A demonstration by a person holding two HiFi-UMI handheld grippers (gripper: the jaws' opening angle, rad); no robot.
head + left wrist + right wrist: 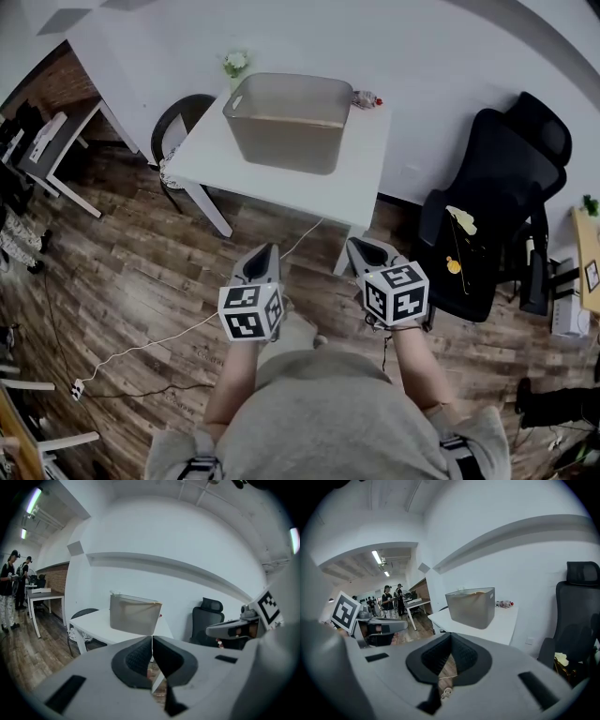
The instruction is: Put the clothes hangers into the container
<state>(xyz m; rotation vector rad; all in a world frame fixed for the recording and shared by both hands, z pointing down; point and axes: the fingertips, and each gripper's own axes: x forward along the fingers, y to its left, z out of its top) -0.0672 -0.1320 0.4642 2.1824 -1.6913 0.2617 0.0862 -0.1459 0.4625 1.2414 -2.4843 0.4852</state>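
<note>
We hold both grippers out in front of our body, above the brown wood-plank floor (112,281) and short of the white rectangular table (366,178). The left gripper (269,248) has its jaws pressed together with nothing between them; in its own view (152,638) the two dark pads meet along a thin line. The right gripper (355,243) is likewise closed and empty, its pads meeting at the tips in its own view (450,635). Each gripper shows at the edge of the other's view, side by side and apart.

The grey rectangular plastic container (281,141) stands upright on the table, toward its far side near the white wall. It lies ahead of both grippers and well apart from them, slightly to the left of the gap between them in the head view. From the left gripper it sits just above the closed jaws (133,616); from the right gripper it is above the jaws and a little to their right (471,606).

A black mesh office chair (506,187) stands to the right of the table, near the right gripper. On its seat lie small yellow and orange items (459,234), too small for us to tell what they are. A white cable (141,347) trails across the floor on the left.
</note>
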